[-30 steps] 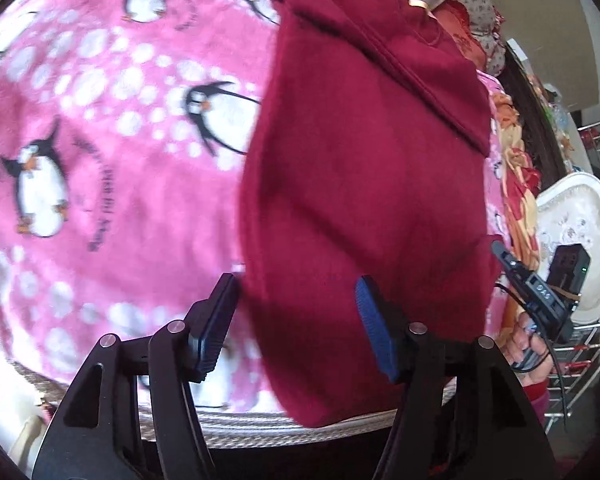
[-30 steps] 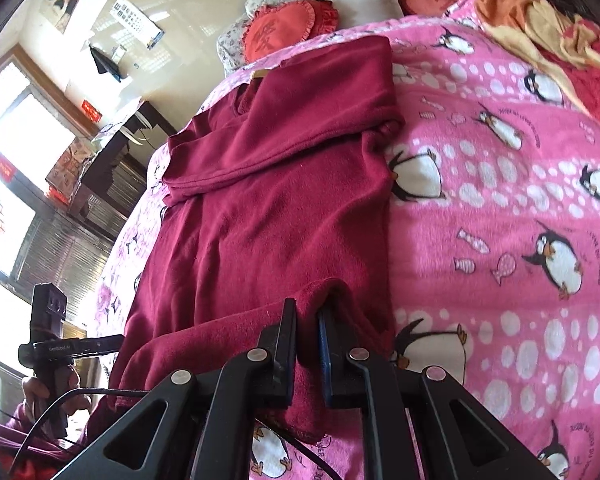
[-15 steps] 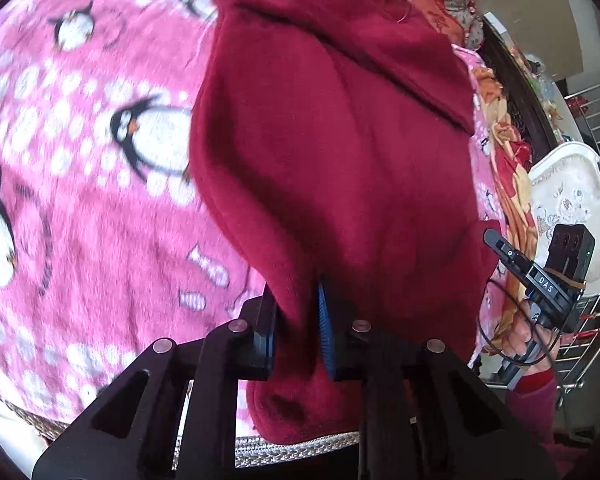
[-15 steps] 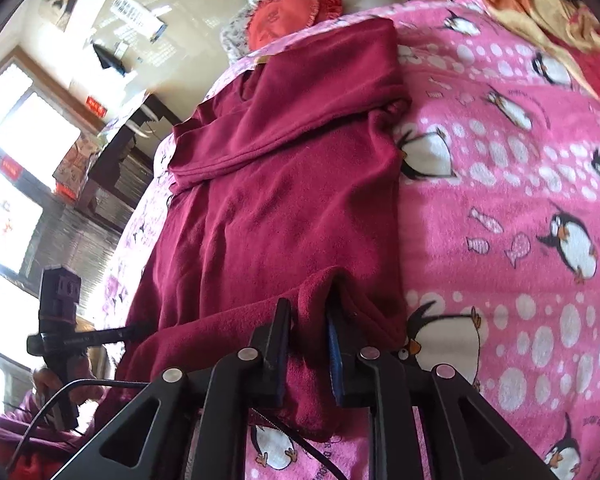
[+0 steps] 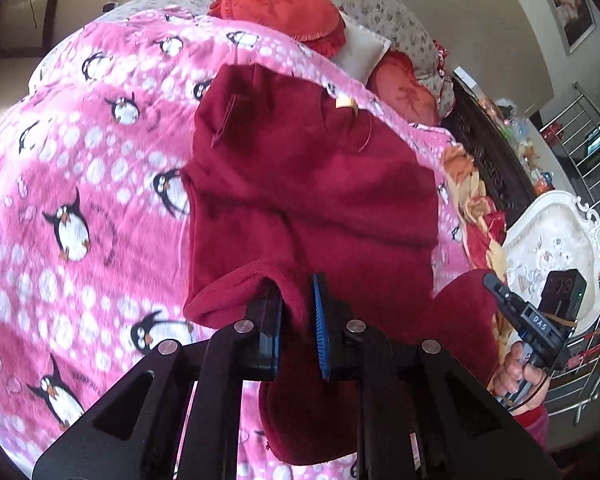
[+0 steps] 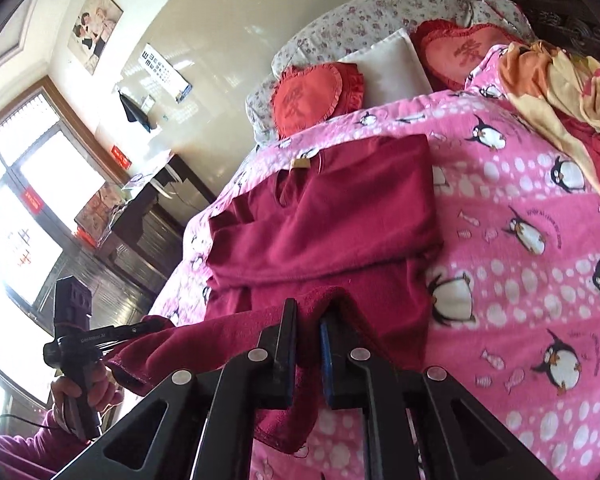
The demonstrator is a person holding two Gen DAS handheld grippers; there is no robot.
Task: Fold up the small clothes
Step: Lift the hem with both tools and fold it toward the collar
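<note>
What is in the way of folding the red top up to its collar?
Nothing visible. Both the left gripper and right gripper pinch the hem of the red top, and only its own bare cloth lies ahead.

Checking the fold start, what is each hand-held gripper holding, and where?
Both pinch the dark red garment along its near bottom edge: left hand-held gripper, right hand-held gripper.

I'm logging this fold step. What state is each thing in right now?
Left gripper: shut on the garment's near hem.
Right gripper: shut on the same hem, at the other corner.
Dark red garment: far part flat on the blanket with its top folded over; near hem lifted.
Penguin blanket: spread flat beneath the garment.
Heart cushions: propped at the head of the bed.
</note>
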